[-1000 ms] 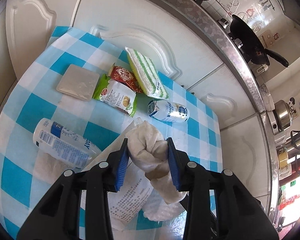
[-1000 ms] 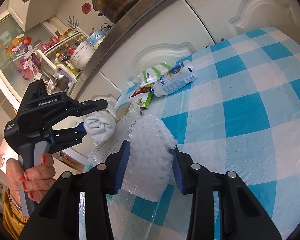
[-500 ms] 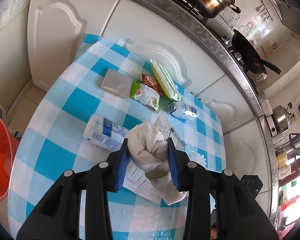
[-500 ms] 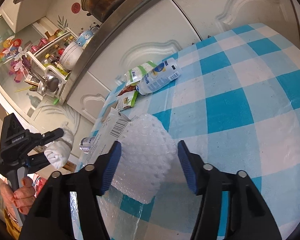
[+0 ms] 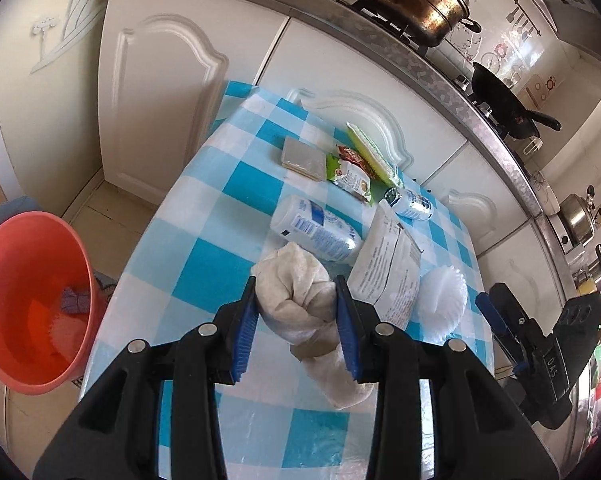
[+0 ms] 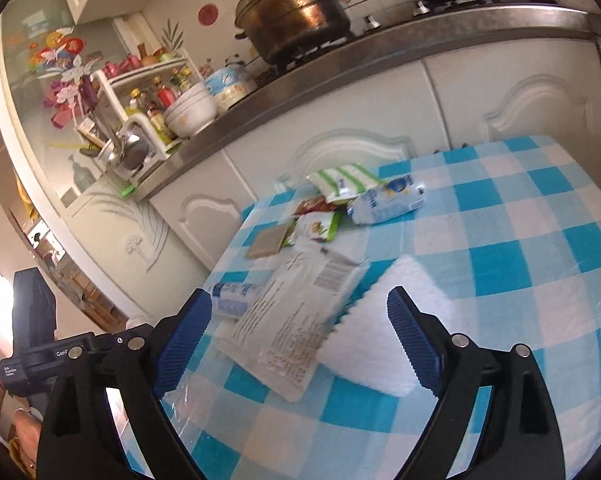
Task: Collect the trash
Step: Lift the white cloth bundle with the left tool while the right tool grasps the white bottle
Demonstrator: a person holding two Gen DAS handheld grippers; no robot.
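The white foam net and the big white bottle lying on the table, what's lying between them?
A white printed pouch lies flat between the foam net and the bottle, plain in the left wrist view.

Blue-checked table [image 5: 204, 276], white bottle [image 5: 314, 228], printed bag [image 5: 388, 268], foam net [image 5: 442, 300], snack packets [image 5: 350, 178]

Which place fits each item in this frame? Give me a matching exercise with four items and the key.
Items:
1. crumpled white cloth
2. white foam net
3. orange basin
4. big metal pot

Places:
A. on the stove
B. on the floor beside the table
C. clamped in the left gripper
D. lying on the checked tablecloth, free of the open right gripper, whose jaws have just been opening

Pairs: 1-C, 2-D, 3-B, 4-A
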